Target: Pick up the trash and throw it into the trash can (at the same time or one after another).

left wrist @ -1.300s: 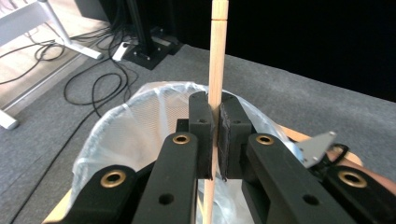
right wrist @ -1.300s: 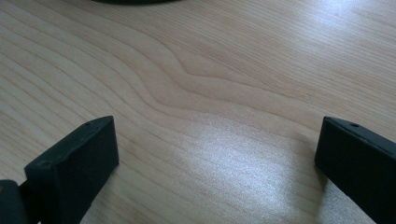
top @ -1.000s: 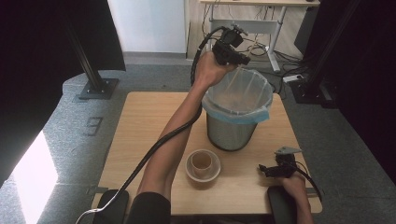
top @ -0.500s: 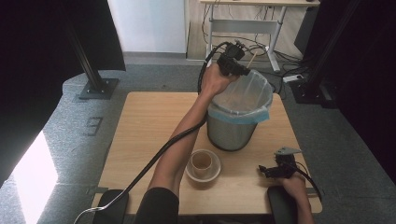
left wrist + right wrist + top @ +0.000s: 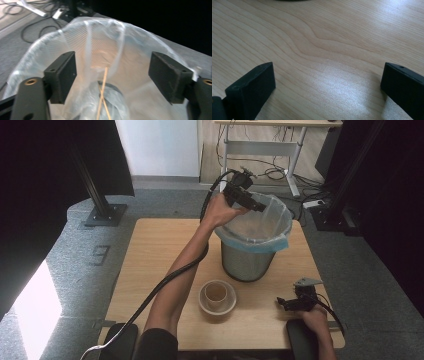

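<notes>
Where liner (image 5: 130, 72) blurs, sticks (image 5: 103, 95) half-hidden.

Bowl (image 5: 217, 296) on table (image 5: 150, 250), before bin (image 5: 248, 255).

Sticks' (image 5: 103, 100) lower ends cut off

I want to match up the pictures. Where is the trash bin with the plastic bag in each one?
High view: the trash bin stands on the table, right of centre, under the left gripper.
Left gripper view: its bag is open below the spread fingers.
Right gripper view: wood grain between open fingers.
Shared landmark: the wooden table.
</notes>
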Tool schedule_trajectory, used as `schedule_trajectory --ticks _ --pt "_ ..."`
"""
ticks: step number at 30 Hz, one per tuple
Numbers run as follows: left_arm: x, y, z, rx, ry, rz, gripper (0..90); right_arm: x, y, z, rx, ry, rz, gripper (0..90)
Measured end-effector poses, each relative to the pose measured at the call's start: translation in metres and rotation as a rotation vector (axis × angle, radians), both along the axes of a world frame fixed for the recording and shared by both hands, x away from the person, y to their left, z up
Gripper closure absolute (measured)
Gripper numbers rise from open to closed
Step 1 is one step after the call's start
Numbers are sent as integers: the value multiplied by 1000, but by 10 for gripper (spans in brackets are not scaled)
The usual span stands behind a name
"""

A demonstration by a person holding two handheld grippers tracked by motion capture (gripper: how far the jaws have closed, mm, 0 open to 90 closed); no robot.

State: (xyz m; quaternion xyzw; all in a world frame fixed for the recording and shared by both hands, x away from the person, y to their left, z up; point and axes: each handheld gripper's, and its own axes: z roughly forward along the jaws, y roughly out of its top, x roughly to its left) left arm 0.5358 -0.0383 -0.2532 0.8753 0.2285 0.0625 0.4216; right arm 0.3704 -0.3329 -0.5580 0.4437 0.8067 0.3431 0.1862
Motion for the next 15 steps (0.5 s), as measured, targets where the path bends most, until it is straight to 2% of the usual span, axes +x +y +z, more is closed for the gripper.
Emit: schedule_trajectory --ticks 2,5,9,15 --pt "-8 7 3 1 -1 -19 183 0 0 0 0 0 0 0" --pt "-19 15 8 11 -25 -28 150 0 0 0 0 0 0 0" --pt "-33 26 14 5 -45 -37 146 0 0 0 1 -1 -1 0" --pt "-53 41 17 34 -79 -44 147 0 0 0 1 -1 -1 0"
